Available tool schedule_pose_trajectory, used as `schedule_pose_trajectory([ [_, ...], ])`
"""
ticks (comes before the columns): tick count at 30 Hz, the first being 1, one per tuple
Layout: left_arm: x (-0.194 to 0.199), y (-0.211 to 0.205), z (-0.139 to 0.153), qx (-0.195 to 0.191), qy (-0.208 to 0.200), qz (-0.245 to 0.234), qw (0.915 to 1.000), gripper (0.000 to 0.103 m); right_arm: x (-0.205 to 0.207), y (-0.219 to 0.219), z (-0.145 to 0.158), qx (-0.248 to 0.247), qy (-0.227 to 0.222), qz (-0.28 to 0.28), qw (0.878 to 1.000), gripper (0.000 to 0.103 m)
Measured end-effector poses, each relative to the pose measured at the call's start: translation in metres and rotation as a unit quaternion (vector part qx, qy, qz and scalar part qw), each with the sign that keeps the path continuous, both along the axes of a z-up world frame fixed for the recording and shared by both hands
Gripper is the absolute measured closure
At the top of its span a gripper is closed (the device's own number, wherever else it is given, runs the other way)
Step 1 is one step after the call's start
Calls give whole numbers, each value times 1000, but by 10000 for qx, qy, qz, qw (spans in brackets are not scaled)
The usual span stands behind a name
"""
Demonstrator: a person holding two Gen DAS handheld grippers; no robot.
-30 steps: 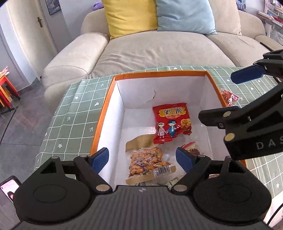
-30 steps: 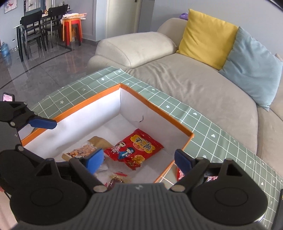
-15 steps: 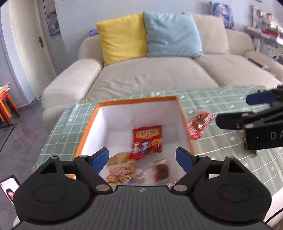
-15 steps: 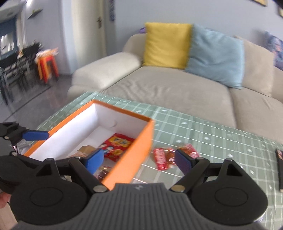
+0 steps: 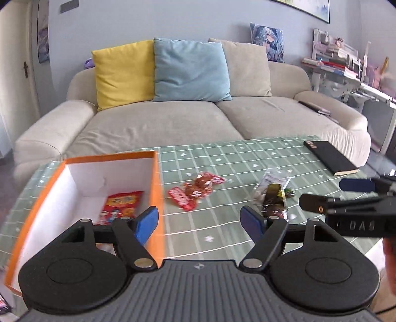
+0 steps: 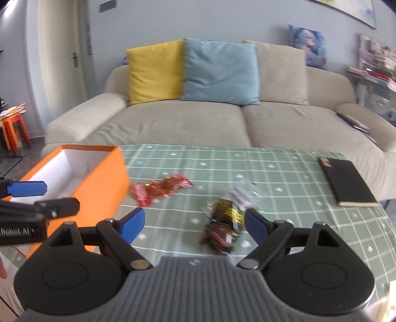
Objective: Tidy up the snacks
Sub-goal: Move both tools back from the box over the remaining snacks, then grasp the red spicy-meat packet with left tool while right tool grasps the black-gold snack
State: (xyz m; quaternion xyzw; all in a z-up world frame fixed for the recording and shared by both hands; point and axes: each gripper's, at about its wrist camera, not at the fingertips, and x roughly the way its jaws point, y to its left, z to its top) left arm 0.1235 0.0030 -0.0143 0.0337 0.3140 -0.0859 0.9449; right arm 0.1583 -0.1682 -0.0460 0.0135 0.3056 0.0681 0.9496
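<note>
**Cozy living room, lots of daylight**

Big beige sofa [image 5: 173,119] against a grey-blue wall [image 5: 173,19], with yellow [image 5: 122,73], blue [image 5: 189,69] and beige [image 5: 245,67] cushions. Cluttered white shelf [image 5: 346,64] on the right, door [image 6: 74,62] and red stools [image 6: 13,128] on the left.

On the black body of the right gripper [image 5: 356,195], at the right of the left wrist view, pale letters read "DAS". On the left gripper [image 6: 37,198], at the left edge of the right wrist view, the black body carries "Robot.AI", cut off at the frame's edge. The red snack bag [image 5: 121,205] inside the orange box [image 5: 158,188] bears yellow characters, too blurred to read. The black book [image 6: 346,183] far right has a small red mark, unreadable.
</note>
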Motion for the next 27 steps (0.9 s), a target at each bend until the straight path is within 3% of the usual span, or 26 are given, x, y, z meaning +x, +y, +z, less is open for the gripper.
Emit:
schedule_pose_trajectory([
  [8,8,-35,-19,26,-46,-205,9998,19,-4,-35,-22,30,-96,-381,9992,16],
  [14,24,-50,-40,67,397,-348,9986,20,4,-44,-42,-74,-113,-503,9986,17],
  [17,32,-52,-50,92,599,-407,9973,20,12,-46,-53,-73,-42,-490,9988,21],
  [22,38,-58,-59,213,565,-668,9959,20,27,-48,-69,-47,123,-410,9991,29],
  [27,50,-61,-64,365,529,-686,9956,20,49,-53,-83,334,430,-471,9974,29],
])
